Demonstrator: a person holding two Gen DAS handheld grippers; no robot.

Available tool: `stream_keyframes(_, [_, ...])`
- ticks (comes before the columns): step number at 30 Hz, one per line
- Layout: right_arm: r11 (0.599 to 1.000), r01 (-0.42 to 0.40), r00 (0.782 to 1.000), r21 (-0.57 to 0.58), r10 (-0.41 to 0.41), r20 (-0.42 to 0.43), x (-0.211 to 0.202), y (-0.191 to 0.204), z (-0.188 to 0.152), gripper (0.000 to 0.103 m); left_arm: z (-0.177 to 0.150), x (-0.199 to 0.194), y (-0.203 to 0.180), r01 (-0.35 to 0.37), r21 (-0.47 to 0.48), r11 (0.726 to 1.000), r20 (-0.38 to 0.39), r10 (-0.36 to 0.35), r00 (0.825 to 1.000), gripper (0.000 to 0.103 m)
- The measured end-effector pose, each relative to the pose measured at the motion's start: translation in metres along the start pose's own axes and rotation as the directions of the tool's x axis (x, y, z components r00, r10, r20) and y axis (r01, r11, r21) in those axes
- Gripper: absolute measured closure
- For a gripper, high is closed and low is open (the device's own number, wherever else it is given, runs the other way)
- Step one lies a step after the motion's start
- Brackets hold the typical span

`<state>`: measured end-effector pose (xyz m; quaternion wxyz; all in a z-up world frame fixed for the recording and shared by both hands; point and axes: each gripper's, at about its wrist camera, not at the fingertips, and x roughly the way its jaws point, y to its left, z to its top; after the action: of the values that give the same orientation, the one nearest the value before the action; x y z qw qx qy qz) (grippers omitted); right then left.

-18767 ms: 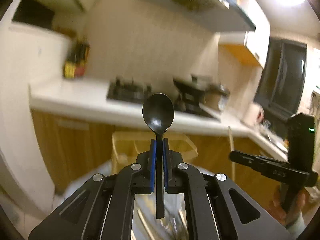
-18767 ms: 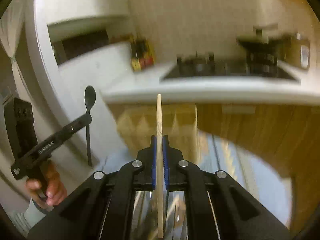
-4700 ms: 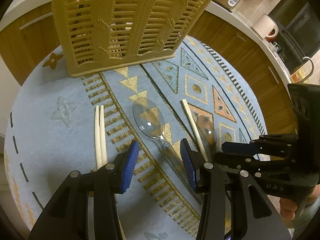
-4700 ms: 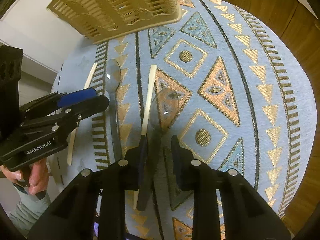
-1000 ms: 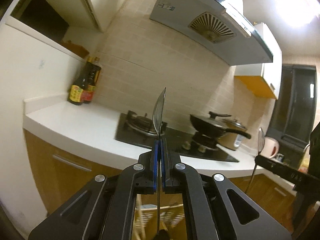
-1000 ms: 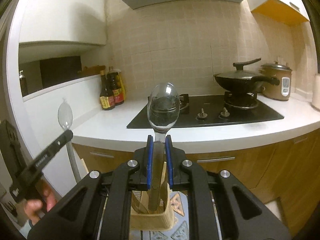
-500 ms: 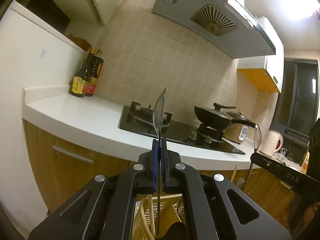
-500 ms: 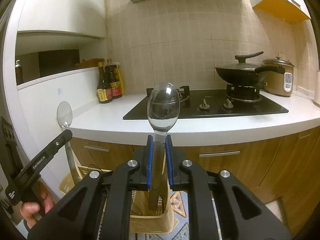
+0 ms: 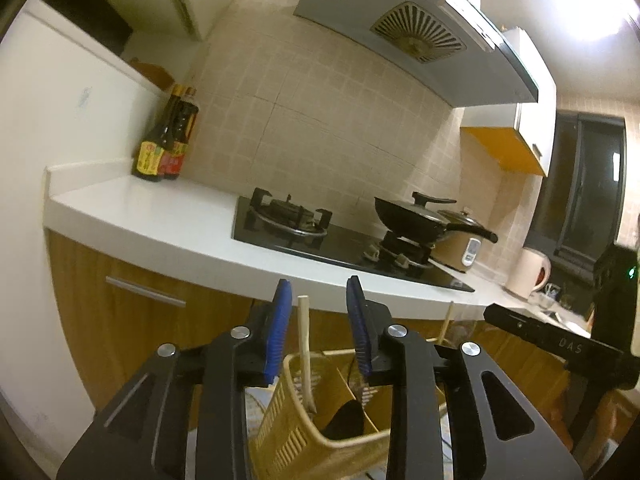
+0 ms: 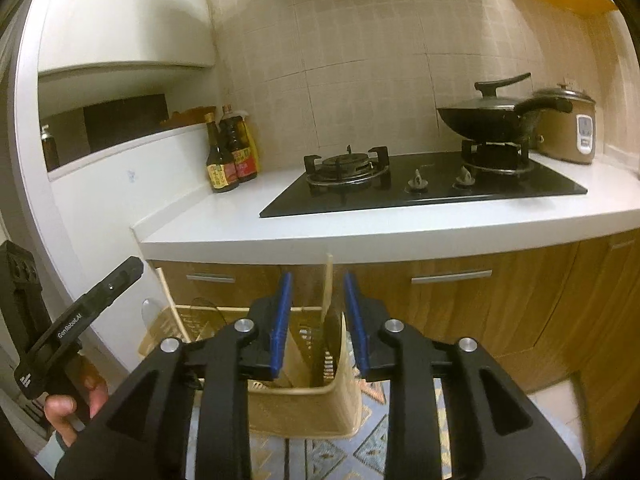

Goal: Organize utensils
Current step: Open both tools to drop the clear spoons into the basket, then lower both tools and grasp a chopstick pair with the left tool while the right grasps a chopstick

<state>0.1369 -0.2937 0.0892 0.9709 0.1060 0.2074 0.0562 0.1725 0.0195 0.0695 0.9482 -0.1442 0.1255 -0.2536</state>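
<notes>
My left gripper (image 9: 319, 330) hovers over the yellow slatted utensil basket (image 9: 276, 424), its jaws opening with nothing pressed between the blue pads. A pale chopstick (image 9: 303, 340) stands in the basket behind the gap, beside a black spoon (image 9: 347, 420). My right gripper (image 10: 318, 316) is also above the basket (image 10: 304, 400), jaws opening and not gripping anything. Another chopstick (image 10: 328, 284) rises behind its gap. Clear spoons (image 10: 204, 314) stand in the basket's left part. Each view shows the other gripper: the left gripper (image 10: 128, 270) and the right gripper (image 9: 490, 312).
Behind the basket runs a white counter (image 10: 360, 232) with a black hob (image 10: 420, 188), a wok (image 10: 480, 120), a rice cooker (image 10: 568, 128) and sauce bottles (image 10: 228, 156). Wooden cabinet doors (image 10: 500, 308) stand below. A patterned cloth (image 10: 360, 452) lies under the basket. A kettle (image 9: 530, 272) sits far right.
Both grippers held clear spoons upright in shut jaws; now both jaws stand apart and the spoons have left them. Both grippers have sunk towards the basket.
</notes>
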Motion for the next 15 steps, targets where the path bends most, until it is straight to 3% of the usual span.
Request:
stream_keyframes(3, [1.000, -0.012, 1.000, 0.016, 0.012, -0.020, -0.011, -0.002, -0.003, 0.075, 0.001, -0.014, 0.002, 0.014, -0.011, 1.000, -0.022, -0.014, 1.000, 0.065])
stream_keyframes(12, [0.998, -0.034, 0.997, 0.049, 0.037, -0.069, -0.050, 0.000, -0.010, 0.075, 0.004, -0.056, -0.009, 0.029, 0.017, 0.999, -0.098, -0.028, 0.995, 0.065])
stream_keyframes(15, [0.999, -0.014, 0.995, 0.038, 0.017, -0.096, -0.062, 0.005, -0.013, 0.075, 0.004, -0.062, -0.017, 0.045, 0.047, 0.998, -0.165, -0.037, 0.986, 0.065])
